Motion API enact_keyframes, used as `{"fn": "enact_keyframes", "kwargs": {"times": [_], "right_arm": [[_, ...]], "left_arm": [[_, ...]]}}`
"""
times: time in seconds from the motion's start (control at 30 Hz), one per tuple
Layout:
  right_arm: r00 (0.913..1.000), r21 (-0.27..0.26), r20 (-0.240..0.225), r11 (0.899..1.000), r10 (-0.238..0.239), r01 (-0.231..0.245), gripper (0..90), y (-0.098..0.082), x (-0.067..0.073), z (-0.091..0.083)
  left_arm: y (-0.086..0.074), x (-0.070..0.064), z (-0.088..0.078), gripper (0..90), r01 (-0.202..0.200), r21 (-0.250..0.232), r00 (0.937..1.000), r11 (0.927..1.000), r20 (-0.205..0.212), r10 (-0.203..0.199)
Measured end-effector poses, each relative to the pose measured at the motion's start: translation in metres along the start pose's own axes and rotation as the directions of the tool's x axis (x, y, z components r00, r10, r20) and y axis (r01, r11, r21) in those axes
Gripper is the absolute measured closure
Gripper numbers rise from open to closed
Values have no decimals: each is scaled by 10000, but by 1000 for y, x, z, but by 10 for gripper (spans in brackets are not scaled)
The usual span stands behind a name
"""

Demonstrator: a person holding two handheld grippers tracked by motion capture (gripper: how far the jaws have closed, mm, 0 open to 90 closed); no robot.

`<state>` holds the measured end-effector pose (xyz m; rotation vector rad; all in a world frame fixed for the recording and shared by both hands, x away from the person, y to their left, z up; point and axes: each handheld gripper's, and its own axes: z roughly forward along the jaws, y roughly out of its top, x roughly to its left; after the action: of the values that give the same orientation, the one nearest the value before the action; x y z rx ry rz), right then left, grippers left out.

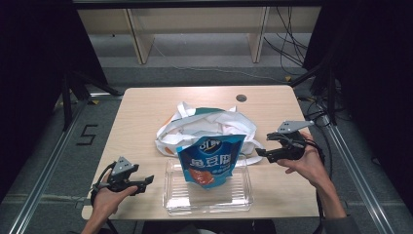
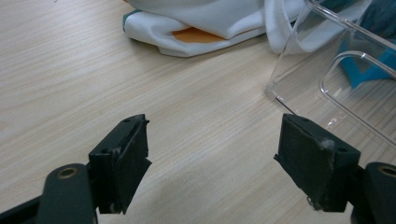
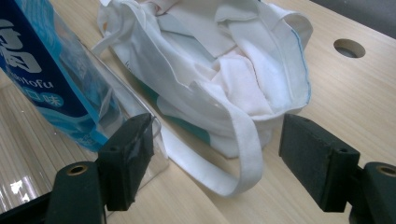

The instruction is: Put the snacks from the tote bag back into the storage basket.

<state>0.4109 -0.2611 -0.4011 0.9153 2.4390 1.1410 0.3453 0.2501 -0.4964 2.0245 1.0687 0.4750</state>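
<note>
A lab setup, this — a plain wooden bench point(image 1: 146, 105) ringed by dark curtains point(image 1: 29, 58), metal rails point(image 1: 46, 163) on grey floor, loose cables point(image 1: 287, 46) trailing behind — a taped "5" point(image 1: 86, 135) marks the floor.

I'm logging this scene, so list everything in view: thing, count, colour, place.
snack bag: one, blue with orange bottom, leaning out of the tray's far side.
plastic tray: one, clear, near edge of the table, centre.
cloth bag: one, white with orange and teal print, crumpled behind the tray.
table: one, light wood, with a round hole at its far side.
left gripper: one, black, jaws open and empty, left of the tray.
right gripper: one, black, jaws open and empty, beside the cloth bag's strap.
</note>
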Motion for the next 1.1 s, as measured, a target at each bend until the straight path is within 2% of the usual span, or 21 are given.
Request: {"fn": "enact_keyframes", "kwargs": {"times": [0.03, 0.07, 0.1, 0.13, 0.23, 0.3, 0.37, 0.4, 0.43, 0.47, 0.53, 0.57, 0.6, 0.63, 0.67, 0.73, 0.8, 0.83, 0.9, 0.93, 1.1], "right_arm": [[10000, 40, -11, 10000, -39, 39, 273, -1, 0, 0], [9999, -90, 63, 9999, -118, 119, 273, -3, 0, 1], [9998, -46, 85, 9999, 164, -164, 273, -5, 1, 0], [9998, -67, 124, 9999, 124, -123, 274, -7, 1, 0], [9995, -79, 126, 9995, 301, -300, 273, -13, 2, 0], [9983, -146, 218, 9984, 548, -545, 273, -18, 5, 0], [9983, -107, 232, 9985, 537, -534, 273, -22, 5, 0], [9986, -238, 215, 9986, 479, -474, 273, -24, 4, 1], [9969, -206, 222, 9970, 751, -746, 273, -27, 8, 0], [9975, -368, 310, 9974, 630, -618, 273, -28, 7, 1], [9967, -236, 208, 9966, 791, -786, 273, -31, 9, 1], [9974, -487, 392, 9971, 598, -579, 273, -33, 7, 2], [9963, -376, 319, 9962, 798, -786, 273, -34, 9, 2], [9955, -516, 379, 9950, 870, -850, 272, -36, 9, 3], [9946, -480, 279, 9939, 1002, -988, 266, -38, 10, 4], [9952, -442, 279, 9947, 936, -923, 258, -41, 9, 4], [9920, -494, 314, 9915, 1219, -1203, 252, -45, 11, 5], [9935, -515, 400, 9932, 1066, -1045, 248, -47, 10, 5], [9921, -334, 366, 9923, 1202, -1190, 235, -49, 10, 5], [9930, -459, 447, 9931, 1096, -1075, 227, -51, 9, 6], [9900, -448, 301, 9897, 1377, -1363, 212, -59, 12, 4]], "left_arm": [[0, -3, 2, 240, 462, -360, 9989, 9983, 31, -461], [0, -3, 2, 240, 304, -402, 9995, 9987, 14, -303], [0, -1, 1, 241, 148, -270, 9999, 9995, -15, -148], [1, 0, -1, 240, -51, -58, 10000, 10000, 11, 51], [1, 0, 0, 240, -141, -8, 9999, 9999, 70, 141], [1, -2, 2, 241, 39, -175, 10000, 9998, 25, -39], [1, 0, 0, 241, -144, -19, 9999, 9999, 56, 144], [1, 0, 0, 241, -96, -46, 10000, 9999, 23, 96], [1, -1, 0, 241, -36, -60, 10000, 10000, -15, 35], [2, -1, 0, 241, -30, -29, 10000, 10000, -28, 30], [1, 0, 0, 240, -104, -28, 9999, 9999, -4, 104], [1, -1, 0, 240, -129, -37, 9999, 9999, -28, 129], [1, 0, 0, 241, -128, -84, 9999, 9999, 9, 128], [2, 0, -1, 241, -147, 21, 9999, 9999, 7, 147], [2, 0, -1, 240, -145, -7, 9999, 9999, 6, 145], [2, -1, 0, 240, -47, -40, 10000, 10000, -25, 47], [1, 0, 0, 241, -141, 3, 9999, 9999, 19, 141], [1, -1, 0, 241, -151, -12, 9999, 9999, -27, 151], [2, -1, -1, 241, -160, 49, 9999, 9999, 32, 160], [2, -1, 0, 241, -148, -6, 9999, 9999, -5, 148], [2, -1, 0, 241, -168, 14, 9999, 9999, -32, 168]]}}
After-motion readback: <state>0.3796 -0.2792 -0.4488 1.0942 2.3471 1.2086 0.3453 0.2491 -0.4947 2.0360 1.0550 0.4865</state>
